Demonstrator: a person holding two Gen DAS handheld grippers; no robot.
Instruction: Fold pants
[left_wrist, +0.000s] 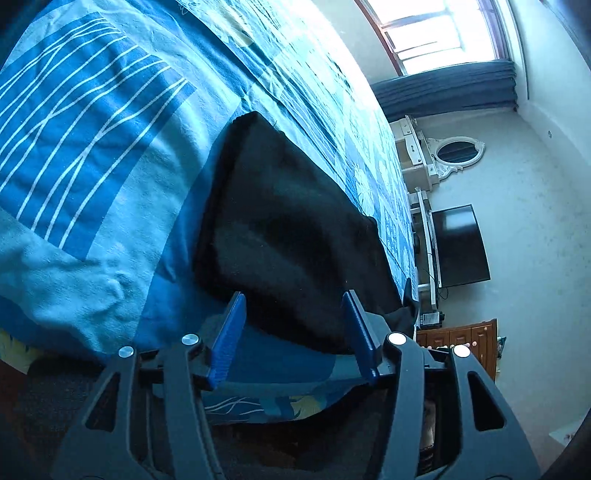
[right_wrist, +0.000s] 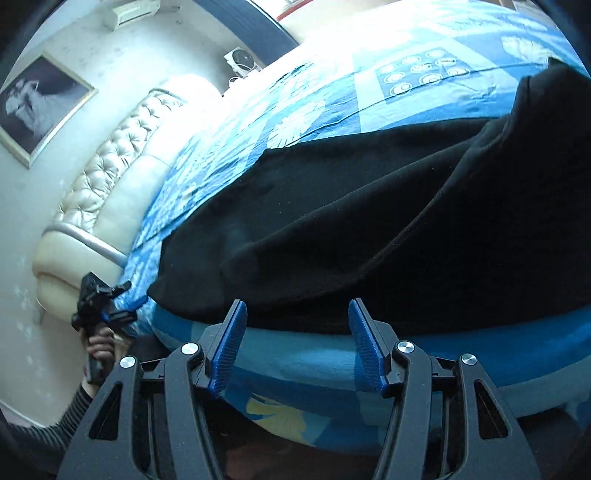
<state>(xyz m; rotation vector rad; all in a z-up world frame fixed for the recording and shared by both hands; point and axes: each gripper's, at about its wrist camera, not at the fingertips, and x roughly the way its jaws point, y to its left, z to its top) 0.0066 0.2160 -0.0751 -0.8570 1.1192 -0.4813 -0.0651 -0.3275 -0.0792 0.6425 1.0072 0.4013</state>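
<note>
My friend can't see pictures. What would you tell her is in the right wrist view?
Black pants lie spread on a bed with a blue patterned cover, just ahead of the right tongs, which are open and hold nothing. At the left edge a hand holds the left tongs near the pants' corner, before a padded cream headboard.

You've got no readable text, labels, brands or numbers in either view. The bedsheet (left_wrist: 92, 155) carries only line and leaf prints, no lettering. Beside the bedsheet's far edge, the TV (left_wrist: 461, 245) screen is dark and blank. Above its headboard end, the framed picture (right_wrist: 40, 105) shows no caption.
</note>
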